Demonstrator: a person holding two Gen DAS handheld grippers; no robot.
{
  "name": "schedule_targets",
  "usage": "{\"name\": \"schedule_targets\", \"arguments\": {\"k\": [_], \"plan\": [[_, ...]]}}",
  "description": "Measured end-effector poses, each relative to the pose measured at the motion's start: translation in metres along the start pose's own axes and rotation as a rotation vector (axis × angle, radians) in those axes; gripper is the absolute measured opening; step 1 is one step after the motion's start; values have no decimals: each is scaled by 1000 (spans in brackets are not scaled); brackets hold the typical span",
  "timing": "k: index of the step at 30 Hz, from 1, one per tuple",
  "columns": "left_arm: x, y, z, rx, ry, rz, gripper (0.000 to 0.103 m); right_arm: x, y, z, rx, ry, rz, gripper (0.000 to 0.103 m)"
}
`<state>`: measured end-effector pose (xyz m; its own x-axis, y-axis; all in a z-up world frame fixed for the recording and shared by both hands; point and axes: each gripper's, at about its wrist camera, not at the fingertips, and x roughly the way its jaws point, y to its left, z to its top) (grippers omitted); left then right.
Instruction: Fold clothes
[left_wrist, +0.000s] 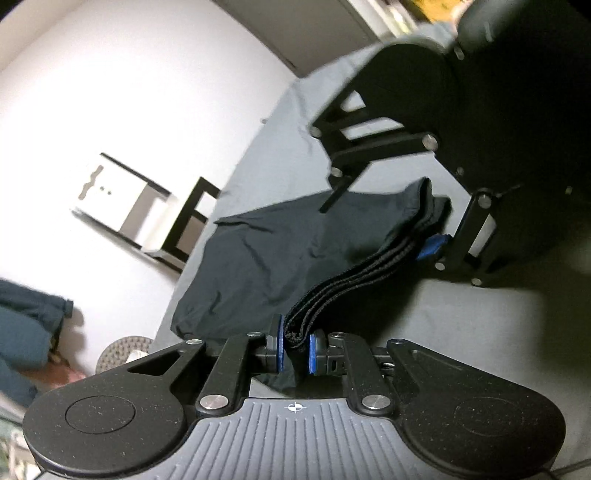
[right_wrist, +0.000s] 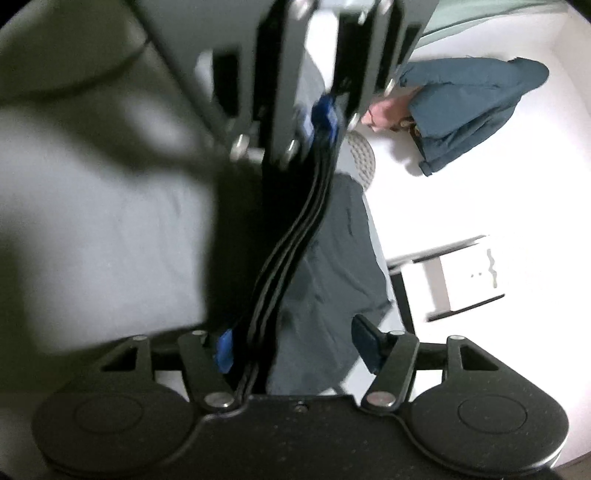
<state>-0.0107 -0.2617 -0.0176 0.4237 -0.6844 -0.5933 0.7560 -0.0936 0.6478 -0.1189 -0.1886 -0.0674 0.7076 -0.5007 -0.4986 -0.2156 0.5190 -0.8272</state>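
You're clamping left gripper on shorts waistband; right gripper fingers spreading apart at 2 o'clock. Folding partly done, judging by stacked layers.

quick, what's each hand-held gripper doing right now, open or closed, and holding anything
Left hand-held gripper: closed on the black waistband of the dark garment.
Right hand-held gripper: open, the waistband running between its pads, unclamped.

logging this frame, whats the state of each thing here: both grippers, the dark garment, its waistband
left gripper: shut on the waistband
right gripper: open, fingers spread, waistband lying beside its left pad
waistband: folded in layers, stretched between the two grippers
dark garment: lifted at the waistband, the rest draped on the grey sheet
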Motion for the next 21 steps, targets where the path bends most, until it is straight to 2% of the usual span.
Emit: {"name": "schedule_targets", "arguments": {"k": [2,7,8,9,10,11,16,21], "plan": [[-3,3,-5,-17,0,3,12,2,1,1,-31,32,-6,43],[-8,4,-14,-58,6,16,12,3,18,-9,-198,61,-53,42],[-9,4,-16,-73,7,16,12,2,20,-12,-226,55,-64,39],[-15,0,-16,-83,6,15,12,1,21,-14,-234,40,-66,34],[-17,-2,-18,-89,4,17,12,0,20,-16,-233,25,-59,17],[-21,-5,-19,-93,2,21,12,-2,19,-17,-227,7,-52,8],[-40,-17,-26,-66,-9,29,12,-21,11,-23,-264,-78,-12,6],[-62,-25,-29,-3,-25,24,12,-54,6,-21,-309,-118,56,6]]}}
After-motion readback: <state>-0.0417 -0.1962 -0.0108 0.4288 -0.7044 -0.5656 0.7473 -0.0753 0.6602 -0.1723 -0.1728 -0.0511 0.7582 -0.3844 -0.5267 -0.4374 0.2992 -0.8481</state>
